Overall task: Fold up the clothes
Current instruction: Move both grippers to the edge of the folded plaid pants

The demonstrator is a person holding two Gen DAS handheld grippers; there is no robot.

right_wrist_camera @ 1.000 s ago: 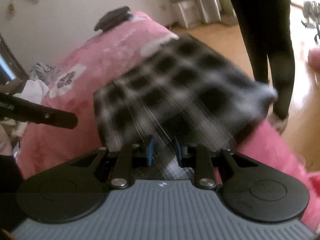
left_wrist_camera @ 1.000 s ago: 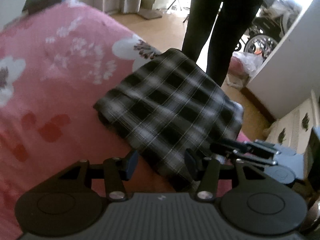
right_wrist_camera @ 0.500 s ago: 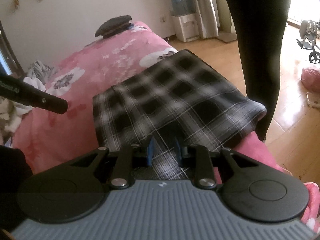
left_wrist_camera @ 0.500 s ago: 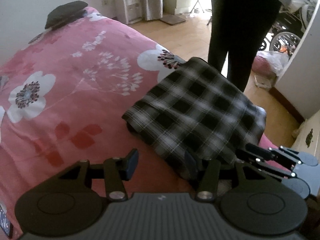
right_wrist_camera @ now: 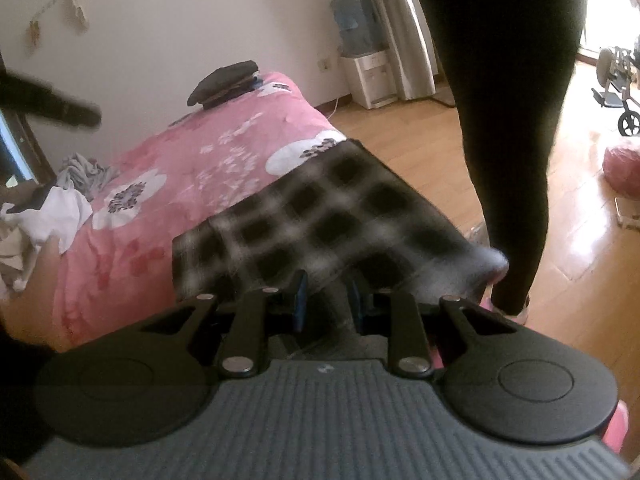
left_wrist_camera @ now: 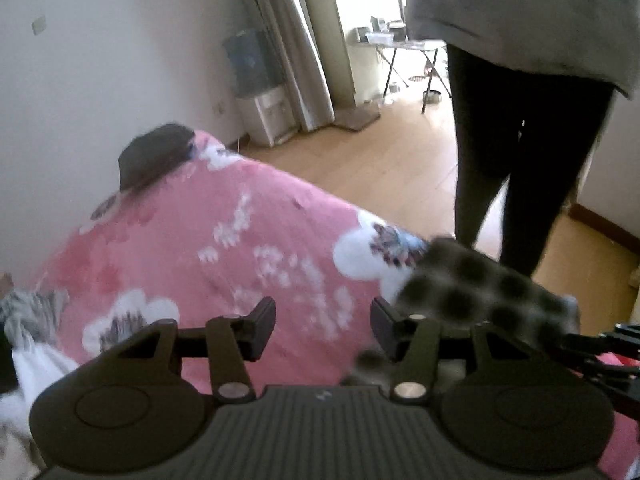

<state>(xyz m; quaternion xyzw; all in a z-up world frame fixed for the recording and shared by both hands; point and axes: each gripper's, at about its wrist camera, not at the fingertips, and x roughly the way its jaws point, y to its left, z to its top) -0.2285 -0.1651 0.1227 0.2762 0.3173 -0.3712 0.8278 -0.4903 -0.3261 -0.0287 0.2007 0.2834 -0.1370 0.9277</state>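
The folded black-and-white plaid garment [right_wrist_camera: 320,228] lies on the bed, on a pink floral-print bedspread [right_wrist_camera: 180,184], at the corner of the bed nearest the standing person in black leggings [right_wrist_camera: 508,120]; one folded edge overhangs the bed side toward the wooden floor.

Right gripper [right_wrist_camera: 326,300]: the fingers stand narrow and are clamped on the near edge of the plaid garment, with cloth bunched between the blue pads.

Left gripper [left_wrist_camera: 322,330]: the fingers stand at medium width and are opening; nothing lies between them. The plaid garment [left_wrist_camera: 472,292] sits just beside its right finger, blurred. The tip of the right gripper [left_wrist_camera: 596,344] shows at the edge of the garment in this view.

A dark flat cap [right_wrist_camera: 224,82] rests on the far end of the bedspread from the garment. A heap of white and grey unfolded clothes [right_wrist_camera: 52,208] lies on the bed, well apart from the garment.
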